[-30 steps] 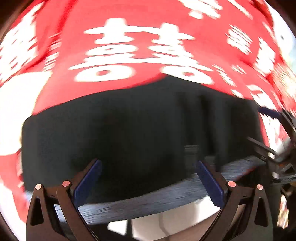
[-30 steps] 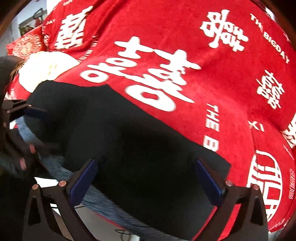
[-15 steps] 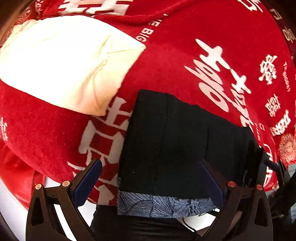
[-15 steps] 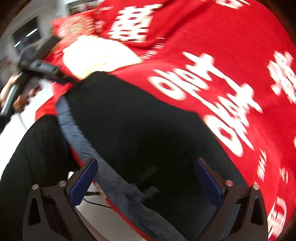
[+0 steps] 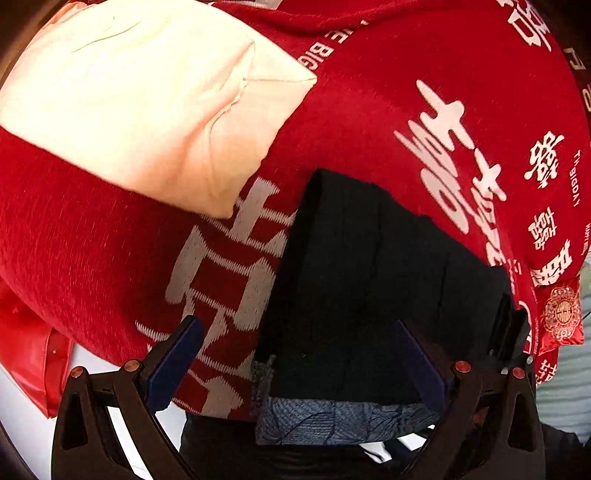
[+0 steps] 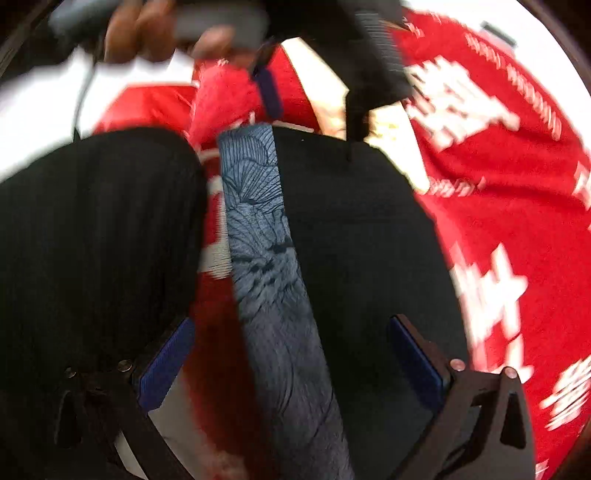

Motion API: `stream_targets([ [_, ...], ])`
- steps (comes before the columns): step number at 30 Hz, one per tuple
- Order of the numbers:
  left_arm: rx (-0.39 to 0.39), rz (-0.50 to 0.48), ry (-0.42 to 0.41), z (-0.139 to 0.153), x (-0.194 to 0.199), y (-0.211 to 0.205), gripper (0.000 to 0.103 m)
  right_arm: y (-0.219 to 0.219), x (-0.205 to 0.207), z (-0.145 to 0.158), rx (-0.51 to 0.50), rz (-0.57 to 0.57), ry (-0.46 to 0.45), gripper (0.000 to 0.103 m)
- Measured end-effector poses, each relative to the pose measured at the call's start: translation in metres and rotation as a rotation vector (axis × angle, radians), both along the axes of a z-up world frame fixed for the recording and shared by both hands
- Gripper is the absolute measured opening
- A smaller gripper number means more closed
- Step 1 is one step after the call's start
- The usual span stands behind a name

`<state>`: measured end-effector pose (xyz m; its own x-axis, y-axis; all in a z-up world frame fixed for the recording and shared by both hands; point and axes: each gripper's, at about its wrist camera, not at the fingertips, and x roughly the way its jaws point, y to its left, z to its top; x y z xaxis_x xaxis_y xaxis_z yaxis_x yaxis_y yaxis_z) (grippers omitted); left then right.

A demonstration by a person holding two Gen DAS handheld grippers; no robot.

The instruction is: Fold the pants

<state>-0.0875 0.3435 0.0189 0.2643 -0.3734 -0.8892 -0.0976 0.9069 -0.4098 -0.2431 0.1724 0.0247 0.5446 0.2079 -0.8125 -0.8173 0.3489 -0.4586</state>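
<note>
One pair of black pants [image 5: 373,280], folded into a compact block, lies in the lower centre of the left wrist view, on a red plush blanket with white woven characters [image 5: 388,122]. A single blue-grey band with a leaf-line print [image 5: 332,421] runs along the near edge of the pants; in the right wrist view that band [image 6: 273,273] runs down the middle of the frame, with the black cloth to its right.

One cream-coloured folded cloth [image 5: 147,99] fills the upper left of the left wrist view, beside the pants and apart from them.

Readable print on the blanket includes "BIG" near the top centre and "BIGDAY" at the right edge.

Two grippers show. The left gripper [image 5: 295,362] has its blue-padded jaws spread wide with nothing between them, hovering over the left edge of the pants. The right gripper [image 6: 291,362] likewise has its jaws wide apart and empty, above the band.

A hand [image 6: 147,33], blurred, appears at the upper left of the right wrist view.
</note>
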Motion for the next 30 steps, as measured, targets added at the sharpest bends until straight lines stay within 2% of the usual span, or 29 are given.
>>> stream_targets([
  [2,-0.004,-0.003,-0.011,0.004,0.003,0.001,0.102,0.004,0.013,-0.004,-0.011,-0.054,-0.069,0.102],
  [5,-0.004,-0.015,-0.031,0.011,0.003,0.003,0.102,-0.011,0.043,0.016,0.099,-0.169,-0.017,0.102],
  [9,0.014,-0.044,-0.025,0.009,0.004,-0.001,0.102,-0.021,0.051,0.021,0.152,-0.223,0.027,0.103],
  [12,0.017,-0.031,0.001,0.0,0.003,0.003,0.102,-0.005,0.041,0.008,0.087,-0.154,0.039,0.103],
  [15,0.002,-0.011,0.012,-0.005,0.0,0.01,0.102,0.023,0.014,-0.006,0.008,-0.015,-0.045,0.102],
  [16,-0.004,-0.007,0.013,-0.006,-0.001,0.012,0.102,0.028,0.012,-0.008,-0.005,0.001,-0.08,0.1],
  [17,-0.007,-0.007,0.013,-0.007,-0.002,0.014,0.102,0.028,0.016,-0.007,0.006,-0.01,-0.06,0.08],
  [18,-0.01,-0.01,0.014,-0.007,-0.003,0.014,0.102,0.027,0.026,-0.003,0.034,-0.04,0.007,0.059],
  [19,-0.014,-0.015,0.013,-0.007,-0.004,0.015,0.102,0.022,0.041,0.004,0.067,-0.085,0.086,0.056],
  [21,-0.037,-0.027,0.014,-0.008,-0.004,0.016,0.102,0.015,0.057,0.017,0.12,-0.112,0.174,0.04],
  [22,-0.072,-0.036,0.017,-0.008,-0.003,0.016,0.102,0.009,0.064,0.024,0.154,-0.127,0.203,0.038],
  [26,-0.195,-0.041,0.046,-0.009,0.005,0.02,0.102,-0.008,0.071,0.042,0.259,-0.185,0.22,0.033],
  [30,-0.259,-0.064,0.086,-0.006,0.014,0.017,0.102,-0.017,0.068,0.047,0.295,-0.204,0.219,0.033],
])
